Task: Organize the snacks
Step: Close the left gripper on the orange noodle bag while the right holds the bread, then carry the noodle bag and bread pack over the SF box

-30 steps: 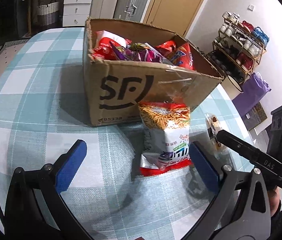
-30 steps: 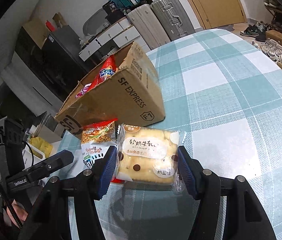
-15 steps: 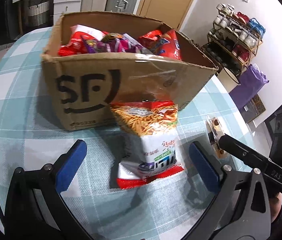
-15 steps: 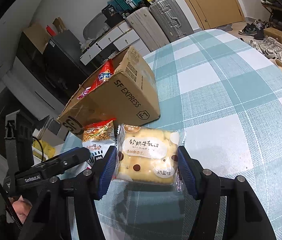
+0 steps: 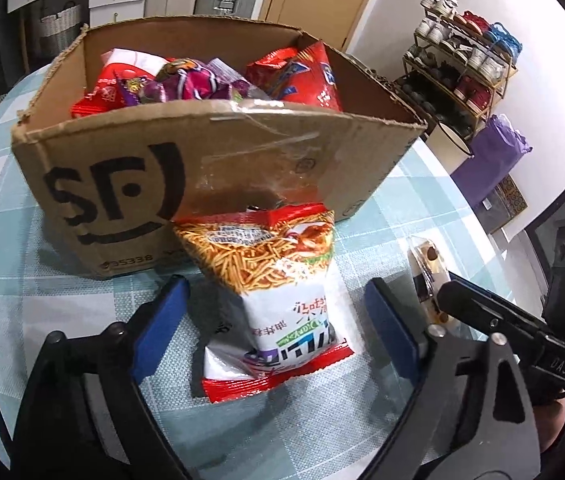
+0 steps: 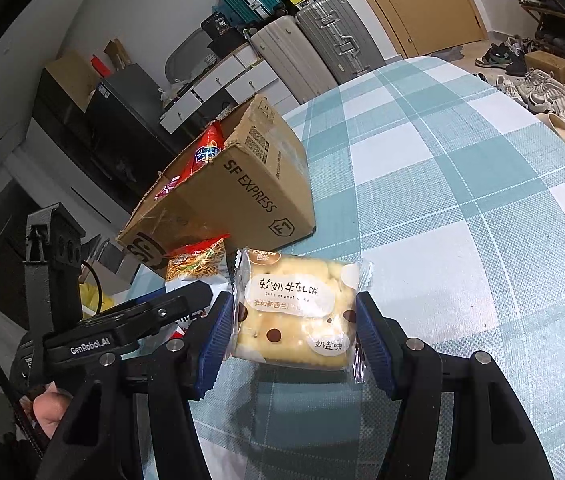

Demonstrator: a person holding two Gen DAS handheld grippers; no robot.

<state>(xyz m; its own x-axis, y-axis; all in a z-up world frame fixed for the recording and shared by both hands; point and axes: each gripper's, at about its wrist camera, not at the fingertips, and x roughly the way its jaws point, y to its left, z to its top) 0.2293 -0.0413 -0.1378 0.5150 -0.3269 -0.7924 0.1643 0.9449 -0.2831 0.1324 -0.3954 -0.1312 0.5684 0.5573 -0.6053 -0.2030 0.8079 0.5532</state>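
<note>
Each hand-held gripper [image 6: 294,336] is black plastic with ribbed blue pads [image 6: 214,340], silver screws.

The left gripper [image 5: 276,330] has moved forward; its blue pads [image 5: 160,328] now stand on both sides of the red-and-white noodle snack bag [image 5: 272,300], which earlier lay ahead of them; the brown cardboard box [image 5: 210,160] is closer; the jaws are somewhat narrower than before.

Bright, sharp, fisheye-warped edges
</note>
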